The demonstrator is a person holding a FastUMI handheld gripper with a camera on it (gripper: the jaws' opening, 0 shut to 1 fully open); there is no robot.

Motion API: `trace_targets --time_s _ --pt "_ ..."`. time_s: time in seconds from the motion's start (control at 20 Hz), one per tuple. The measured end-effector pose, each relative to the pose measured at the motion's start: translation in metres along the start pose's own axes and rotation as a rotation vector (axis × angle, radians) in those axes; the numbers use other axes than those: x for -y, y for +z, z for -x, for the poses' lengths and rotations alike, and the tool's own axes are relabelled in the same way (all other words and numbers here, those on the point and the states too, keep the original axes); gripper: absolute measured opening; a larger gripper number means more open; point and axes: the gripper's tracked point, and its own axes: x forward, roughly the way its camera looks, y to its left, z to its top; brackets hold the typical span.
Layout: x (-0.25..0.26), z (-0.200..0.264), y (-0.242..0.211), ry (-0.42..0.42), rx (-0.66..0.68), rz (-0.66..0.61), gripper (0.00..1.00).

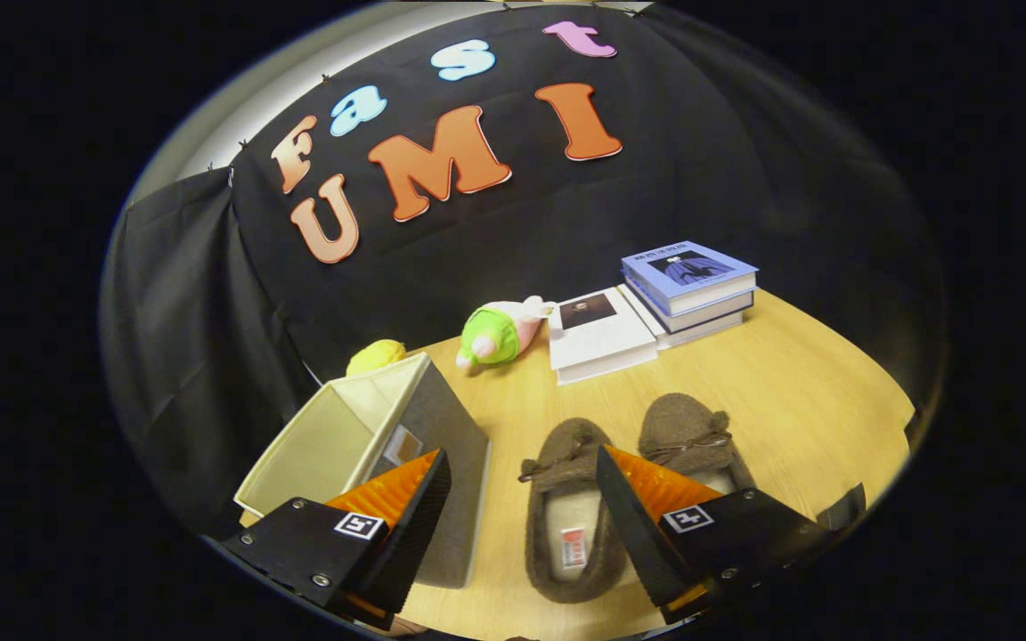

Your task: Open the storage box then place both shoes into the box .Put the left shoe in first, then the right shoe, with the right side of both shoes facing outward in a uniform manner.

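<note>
Gripper view looks down over a light wooden table [798,392] from above. At the bottom, the gripper [522,512] has its two fingers spread wide apart, and nothing is held between them. They hang above the table and touch no object.

Under the left finger [397,525] stands the storage box [370,436], a fabric box with grey outer walls and a cream inside. Its top is open and the inside looks empty as far as I can see. The finger covers part of its near wall.

Just beside the box are two brown slippers with small bows, side by side and pointing away from the camera. The left shoe [566,507] lies in the gap between the two fingers, and its pale lining with a small label is visible. The right shoe [687,436] lies next to it, partly covered by the right finger [647,525].

Beyond the shoes, near the black cloth wall, lies a white book [600,336], and next to it is a stack of books [689,289] with a blue one on top. A green and pink plush toy [500,332] lies beside the white book, and a yellow soft object [377,356] is seen behind the box.
</note>
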Motion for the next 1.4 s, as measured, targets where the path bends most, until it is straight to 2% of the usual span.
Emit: trace_targets --time_s 0.15,0.3,0.5,0.6,0.85,1.05,1.2,1.3,1.35,1.4 --pt "0.019 0.000 -0.014 -0.080 -0.002 0.058 0.97" --pt "0.025 -0.002 -0.031 -0.111 -0.027 0.100 0.95" --pt "0.028 -0.009 -0.047 -0.132 -0.058 0.158 0.84" --pt "0.029 -0.014 -0.055 -0.127 -0.089 0.147 0.80" --pt "0.037 -0.032 -0.063 -0.168 -0.123 0.087 0.56" --pt "0.043 -0.044 -0.074 -0.206 -0.179 0.094 0.44" --pt "0.046 -0.049 -0.080 -0.230 -0.201 0.066 0.44" --pt "0.055 -0.051 -0.075 -0.249 -0.188 -0.015 0.28" --pt "0.053 -0.052 -0.073 -0.246 -0.182 -0.057 0.10" --pt "0.053 -0.052 -0.073 -0.241 -0.181 -0.085 0.07"
